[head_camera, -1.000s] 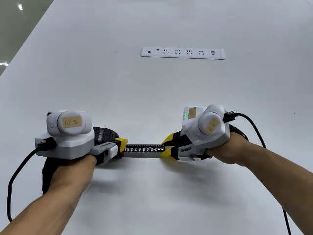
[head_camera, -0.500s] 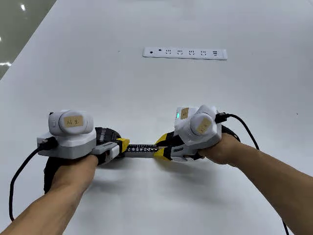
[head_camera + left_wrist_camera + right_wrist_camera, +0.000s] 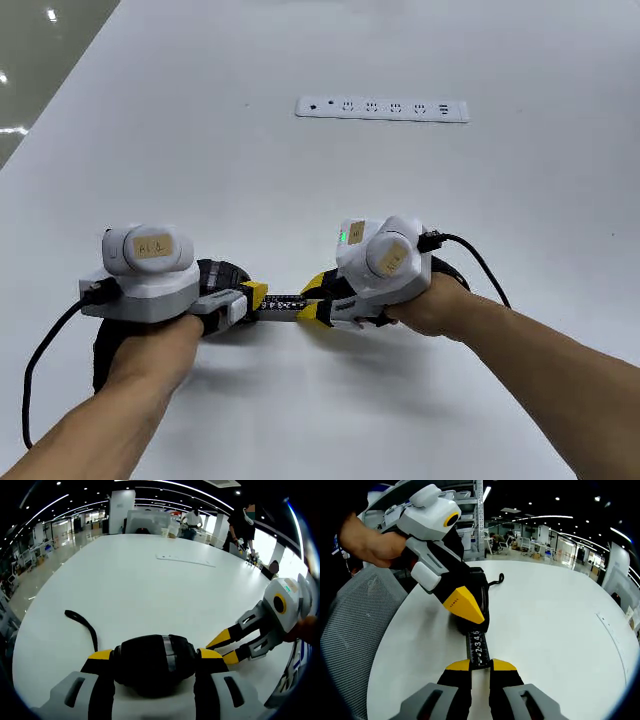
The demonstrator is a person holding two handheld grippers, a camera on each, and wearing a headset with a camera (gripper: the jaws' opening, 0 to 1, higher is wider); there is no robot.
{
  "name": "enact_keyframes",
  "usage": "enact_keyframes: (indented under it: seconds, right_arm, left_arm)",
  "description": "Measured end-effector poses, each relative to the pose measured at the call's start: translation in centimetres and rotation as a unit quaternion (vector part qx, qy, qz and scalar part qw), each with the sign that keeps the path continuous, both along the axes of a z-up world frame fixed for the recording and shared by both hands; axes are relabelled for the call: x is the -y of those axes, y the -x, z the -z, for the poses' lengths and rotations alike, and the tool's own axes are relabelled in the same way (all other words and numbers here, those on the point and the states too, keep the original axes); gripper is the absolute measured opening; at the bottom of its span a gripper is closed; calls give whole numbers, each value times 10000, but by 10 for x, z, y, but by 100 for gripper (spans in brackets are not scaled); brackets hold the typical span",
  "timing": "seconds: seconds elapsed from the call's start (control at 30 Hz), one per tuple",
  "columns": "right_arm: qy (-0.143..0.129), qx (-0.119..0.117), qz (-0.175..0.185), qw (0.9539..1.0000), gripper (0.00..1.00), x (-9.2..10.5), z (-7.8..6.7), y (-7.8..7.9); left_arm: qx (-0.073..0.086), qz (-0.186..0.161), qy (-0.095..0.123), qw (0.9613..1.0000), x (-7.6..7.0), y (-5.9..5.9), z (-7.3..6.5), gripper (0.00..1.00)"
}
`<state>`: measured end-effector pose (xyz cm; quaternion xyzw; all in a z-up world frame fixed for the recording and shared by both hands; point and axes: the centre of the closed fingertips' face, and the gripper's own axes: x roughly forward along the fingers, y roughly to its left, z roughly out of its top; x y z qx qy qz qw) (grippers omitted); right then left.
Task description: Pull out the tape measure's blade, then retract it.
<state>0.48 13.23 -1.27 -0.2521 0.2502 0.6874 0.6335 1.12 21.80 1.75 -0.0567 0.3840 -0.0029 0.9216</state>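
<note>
Near us on the surface (image 3: 300, 180), our left gripper (image 3: 156, 656) pinches the tape measure (image 3: 220, 273) and our right gripper (image 3: 480, 665) pinches its short blade (image 3: 477, 647); we guess the right one must next ease left slowly, letting it slide in.

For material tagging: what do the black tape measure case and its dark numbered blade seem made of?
Black tape measure case: likely matte plastic or rubber, dull soft sheen. Dark numbered blade: thin flat strip, white printed numerals, probably coated metal.

White L tongs (image 3: 246, 300), R tongs (image 3: 311, 300), yellow tips, blk cables (image 3: 38, 362)
</note>
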Motion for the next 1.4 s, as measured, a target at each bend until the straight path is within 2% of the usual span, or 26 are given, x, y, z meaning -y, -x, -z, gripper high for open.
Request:
enact_keyframes:
  seconds: [0.67,1.4]
  right_arm:
    - [-144,-33,-68,9999,9,-32,1,6]
    - [-217,4,-59,9997,10,-35,0,6]
  left_arm:
    - [-24,-42,69,10000,0,0,0,59]
    - [-7,-79,121,9999,0,0,0,61]
